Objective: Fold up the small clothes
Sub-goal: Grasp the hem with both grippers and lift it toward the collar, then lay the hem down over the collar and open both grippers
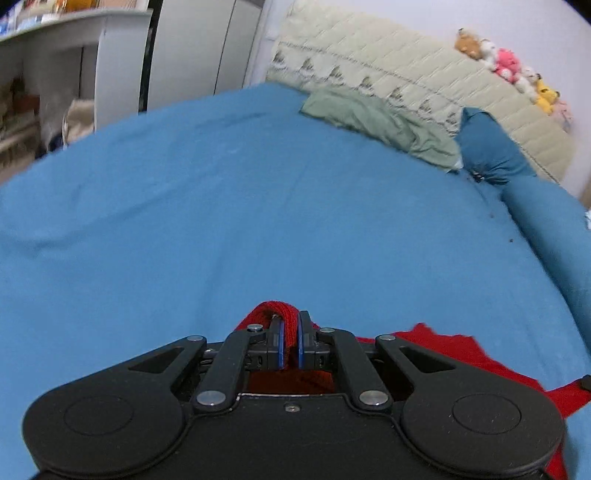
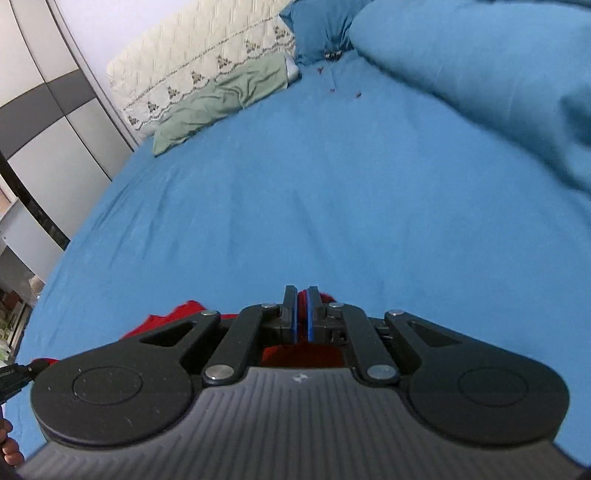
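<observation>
No writing, label, brand or number can be read anywhere here. The boxes on the shelf (image 1: 74,11) at the far left show coloured print, but it is too blurred to make out. The right gripper's ribbed grey housing (image 2: 299,378) carries only a small pale emblem, not letters.

— Where do your two cameras sit?

— Each rides on its own gripper, looking forward and down along the fingers, close above the blue bedsheet (image 1: 258,192).

— What do they share?

— Both face the cream quilted headboard (image 1: 406,74) and the green cloth (image 1: 369,118) lying against it (your right view catches them further left). The left view also takes in a white shelf (image 1: 74,37).
</observation>
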{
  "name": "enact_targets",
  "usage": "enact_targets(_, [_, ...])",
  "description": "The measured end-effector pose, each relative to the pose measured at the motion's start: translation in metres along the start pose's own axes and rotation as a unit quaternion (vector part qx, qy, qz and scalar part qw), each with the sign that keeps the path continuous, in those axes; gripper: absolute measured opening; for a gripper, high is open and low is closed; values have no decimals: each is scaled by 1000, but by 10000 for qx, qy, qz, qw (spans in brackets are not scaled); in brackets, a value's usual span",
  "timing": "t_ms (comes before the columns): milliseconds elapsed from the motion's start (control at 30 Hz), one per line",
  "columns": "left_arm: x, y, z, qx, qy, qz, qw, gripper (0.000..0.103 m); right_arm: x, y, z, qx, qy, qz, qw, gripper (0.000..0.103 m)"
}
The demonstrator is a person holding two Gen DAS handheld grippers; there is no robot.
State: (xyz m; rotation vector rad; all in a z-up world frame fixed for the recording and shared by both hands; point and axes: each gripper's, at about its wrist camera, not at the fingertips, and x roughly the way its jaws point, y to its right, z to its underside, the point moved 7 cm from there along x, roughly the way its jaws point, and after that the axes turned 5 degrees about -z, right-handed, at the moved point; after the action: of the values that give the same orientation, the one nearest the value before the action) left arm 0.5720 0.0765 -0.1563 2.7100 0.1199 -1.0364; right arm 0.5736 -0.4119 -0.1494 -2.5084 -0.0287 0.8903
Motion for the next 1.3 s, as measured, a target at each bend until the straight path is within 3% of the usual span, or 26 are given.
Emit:
enact_targets(100, [14, 1, -7, 171, 85, -48, 9998, 7, 21, 3, -4, 1, 93, -27, 10000, 20])
enact_targets(167, [20, 2, -12, 150, 89, -100, 9998, 14, 30, 7, -8, 5, 135, -24, 9999, 23])
enact_targets(200, [19, -1, -16, 55, 135, -128, 9998, 23, 33, 8, -9, -21, 152, -18, 9999, 26])
enact_targets(233, [17, -5, -20, -32, 196, -172, 9997, 46, 31, 11, -7, -9, 195, 26, 9998, 31])
enact_targets(300, [-3, -9, -24, -91, 448, -99, 9989, 69, 20, 12, -7, -54, 284, -143, 9995, 74])
enact_targets(367, [-24, -2, -26, 111, 725, 24, 9973, 70, 1, 2, -9, -283, 586, -279, 9975, 94])
enact_targets(400, [-36, 0, -22, 312, 801, 57, 9963, 75, -10, -6, -3, -504, 657, -426, 9957, 102])
enact_targets(433, [-48, 3, -12, 598, 753, 70, 9953, 89, -17, -14, 4, -687, 606, -566, 9942, 103])
enact_targets(500, [-60, 10, 14, 991, 547, 274, 9932, 101, -24, -27, 28, -969, 321, -801, 9915, 103])
enact_targets(600, [-61, 17, 58, 1399, 216, 581, 9882, 101, -17, -36, 68, -1253, -226, -849, 9882, 103])
enact_targets(667, [-51, 12, 81, 1491, -32, 523, 9874, 100, -7, -31, 86, -1273, -441, -678, 9886, 103])
enact_targets(767, [-32, -9, 103, 1140, -588, 426, 9908, 98, -1, -5, 105, -990, -549, -138, 9935, 103])
enact_targets(833, [-33, -18, 106, 1055, -499, 562, 9916, 98, 2, 21, 109, -455, -623, -24, 9970, 103])
enact_targets(900, [-33, -18, 106, 1276, -555, 423, 9894, 99, -4, 29, 113, -148, -515, -220, 9983, 103])
enact_targets(967, [-35, -18, 103, 1371, -528, 164, 9890, 98, -7, 28, 111, -69, -495, -201, 9985, 103])
enact_targets(1033, [-46, -17, 94, 1232, -474, 202, 9910, 98, -16, 24, 105, -59, -466, -227, 9986, 103])
enact_targets(1133, [-75, -10, 81, 1305, -184, 281, 9909, 98, -46, 10, 90, -310, -273, -323, 9986, 103])
enact_targets(1233, [-112, 6, 72, 1771, 202, 255, 9837, 103, -81, 0, 76, -806, -205, -150, 9964, 103])
enact_targets(1300, [-127, 21, 78, 1929, 242, 494, 9797, 103, -108, -2, 78, -1009, -197, 17, 9947, 103])
